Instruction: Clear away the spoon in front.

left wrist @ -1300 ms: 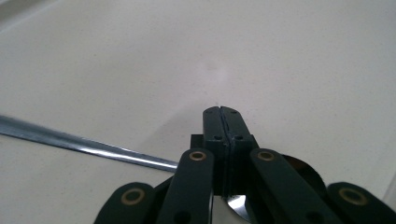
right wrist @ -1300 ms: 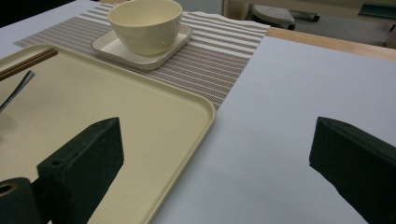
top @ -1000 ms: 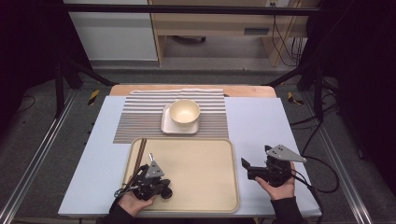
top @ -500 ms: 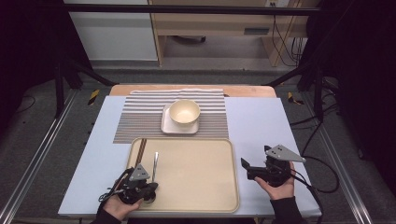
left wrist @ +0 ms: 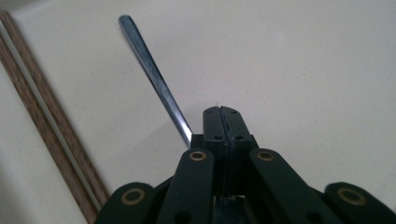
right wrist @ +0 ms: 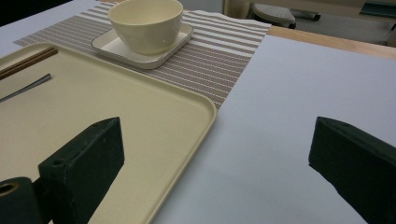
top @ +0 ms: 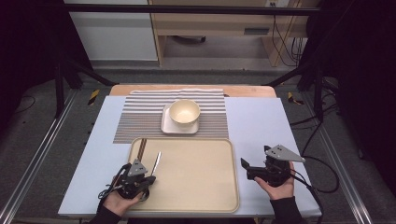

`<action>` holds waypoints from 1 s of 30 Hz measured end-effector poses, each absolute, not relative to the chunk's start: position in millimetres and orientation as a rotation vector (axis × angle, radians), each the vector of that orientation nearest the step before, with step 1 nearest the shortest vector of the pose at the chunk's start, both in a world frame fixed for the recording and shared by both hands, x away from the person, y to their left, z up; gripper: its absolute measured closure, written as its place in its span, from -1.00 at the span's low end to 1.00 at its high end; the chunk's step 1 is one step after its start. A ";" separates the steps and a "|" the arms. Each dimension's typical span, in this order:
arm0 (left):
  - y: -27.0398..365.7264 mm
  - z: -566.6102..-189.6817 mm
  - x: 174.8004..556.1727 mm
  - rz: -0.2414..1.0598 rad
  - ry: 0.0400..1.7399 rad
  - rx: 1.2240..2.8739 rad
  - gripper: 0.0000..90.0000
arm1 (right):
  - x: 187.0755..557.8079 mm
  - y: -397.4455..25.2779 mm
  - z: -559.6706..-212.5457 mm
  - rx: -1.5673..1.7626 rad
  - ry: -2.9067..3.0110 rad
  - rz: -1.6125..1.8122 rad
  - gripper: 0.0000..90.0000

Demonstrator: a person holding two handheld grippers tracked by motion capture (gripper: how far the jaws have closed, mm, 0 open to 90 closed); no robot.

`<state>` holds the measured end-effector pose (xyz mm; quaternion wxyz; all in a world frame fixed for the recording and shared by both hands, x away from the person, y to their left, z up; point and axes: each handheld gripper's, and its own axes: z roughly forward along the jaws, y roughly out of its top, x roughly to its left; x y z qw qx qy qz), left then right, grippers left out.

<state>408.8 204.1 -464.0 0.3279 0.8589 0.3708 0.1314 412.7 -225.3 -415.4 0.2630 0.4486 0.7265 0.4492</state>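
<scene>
Pale blue covering lies over the counter point(top: 257, 126), and a striped mat point(top: 140, 119) sits at its far side with dark floor around. On the mat stands a square white plate point(top: 167, 126) with a cream bowl point(top: 184, 112) on it. Nearer to the person lies a beige tray point(top: 196, 172).

At the near left corner of the tray, the left tool point(top: 144, 179) is held low in the person's hand. In the left gripper view its two black jaws are pressed together with no gap between them, and nothing is clamped between the tips. A thin metal utensil point(left wrist: 154, 74) lies flat on the tray, just beside the closed jaws on their left. Its near end disappears under the tool point(left wrist: 222, 114), so I cannot tell if it touches the tool there. Its far end points away toward the mat. In the high view the utensil point(top: 157, 162) runs from the tool's tip toward the far edge of the tray. Two brown chopsticks point(left wrist: 42, 121) lie side by side further left, along the tray's left rim, apart from the utensil.

The right tool point(top: 245, 165) rests in the other hand on the blue covering, just beside the tray's right rim. Its jaws stand wide apart, holding nothing.
</scene>
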 end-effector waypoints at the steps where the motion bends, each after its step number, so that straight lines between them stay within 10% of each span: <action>1: 202.6 -464.7 410.3 0.357 0.968 2.254 0.98 | 412.7 -225.3 -415.4 1.213 1.965 1.215 -0.92; 30: 215.2 -465.2 394.7 0.369 0.962 2.295 0.98 | 412.1 -226.2 -414.5 1.215 1.962 1.222 -0.92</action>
